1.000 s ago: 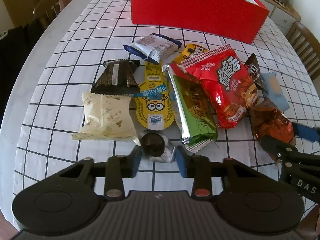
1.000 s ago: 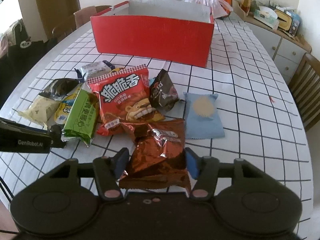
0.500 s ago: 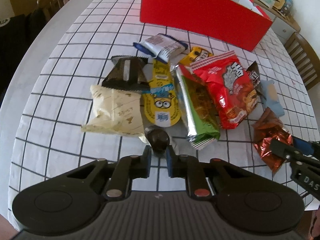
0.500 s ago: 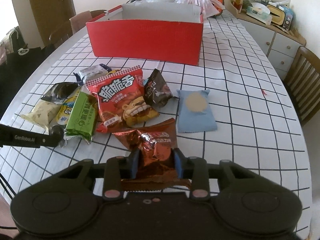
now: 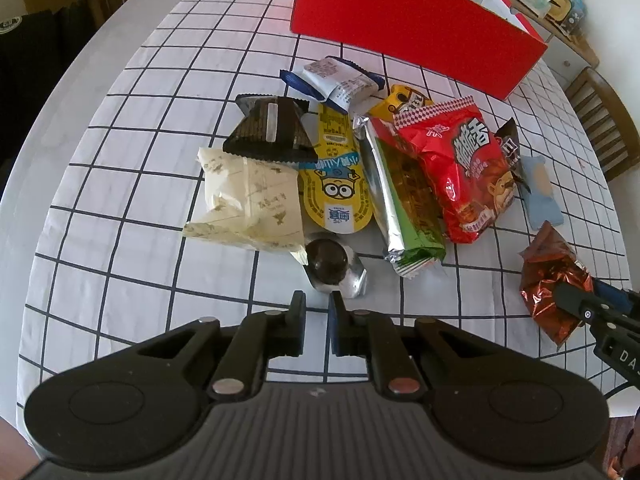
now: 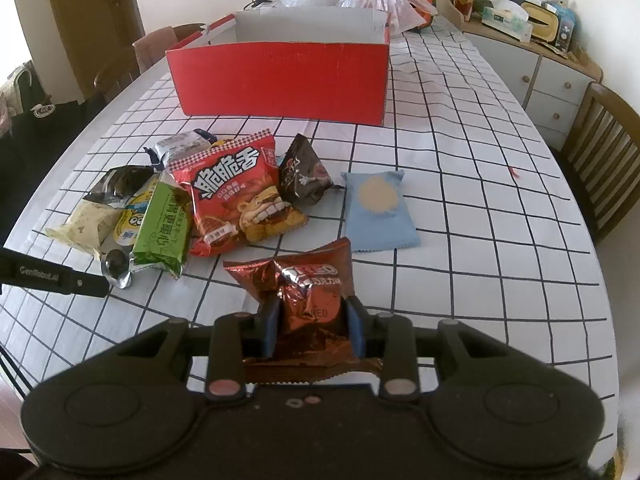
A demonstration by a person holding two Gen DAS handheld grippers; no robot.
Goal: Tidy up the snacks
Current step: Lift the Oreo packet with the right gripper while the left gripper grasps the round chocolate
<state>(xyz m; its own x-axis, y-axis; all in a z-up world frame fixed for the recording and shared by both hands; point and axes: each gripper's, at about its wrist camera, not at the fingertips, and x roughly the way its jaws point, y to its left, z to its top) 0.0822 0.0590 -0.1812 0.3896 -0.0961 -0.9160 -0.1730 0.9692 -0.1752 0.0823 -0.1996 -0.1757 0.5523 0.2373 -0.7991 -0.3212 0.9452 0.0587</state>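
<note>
White checked cloth covers the long table (image 6: 460, 200), and on it we see a red box (image 6: 280, 80) standing open at the far end with the snacks scattered in front of it. Our right gripper (image 6: 310, 322) pinches the copper foil packet (image 6: 308, 292) between its blue pads, crumpling its lower half. Our left gripper (image 5: 316, 312) has its tongs pressed together with only a narrow slit between them and nothing in it; the small round chocolate in clear wrap (image 5: 328, 266) lies just beyond the tips, apart from them. Beside that chocolate we find the cream pouch (image 5: 252, 204), the yellow cartoon pack (image 5: 336, 188), the green bar (image 5: 408, 200) and the big red bag (image 5: 460, 168). A pale blue sachet (image 6: 376, 208) lies to the right of the pile.
</note>
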